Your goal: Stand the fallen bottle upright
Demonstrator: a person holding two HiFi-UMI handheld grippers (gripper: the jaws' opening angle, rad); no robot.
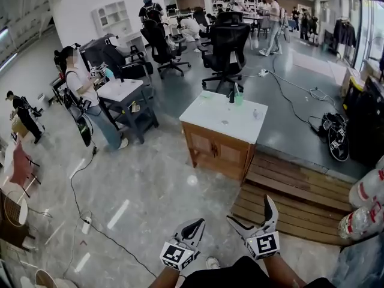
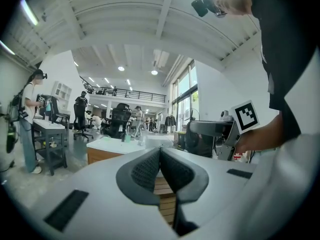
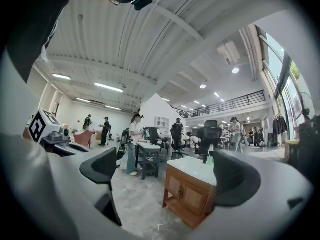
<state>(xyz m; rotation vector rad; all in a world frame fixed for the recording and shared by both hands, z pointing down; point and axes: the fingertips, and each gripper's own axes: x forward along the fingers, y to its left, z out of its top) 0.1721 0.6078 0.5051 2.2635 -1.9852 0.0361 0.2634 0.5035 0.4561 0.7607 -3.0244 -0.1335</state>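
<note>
Facing the cabinet (image 1: 222, 123), the right gripper (image 1: 251, 212) stands spread and empty, the left gripper (image 1: 193, 227) pressed together on nothing. The likely fallen bottle (image 1: 259, 113) lies on top, well ahead of both. Risk: glancing contact could roll it off the edge.

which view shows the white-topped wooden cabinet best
The head view: the whole white-topped wooden cabinet, top and doors, nothing in front. The right gripper view shows its front, partly cut by a jaw; the left gripper view shows only a small far part.
</note>
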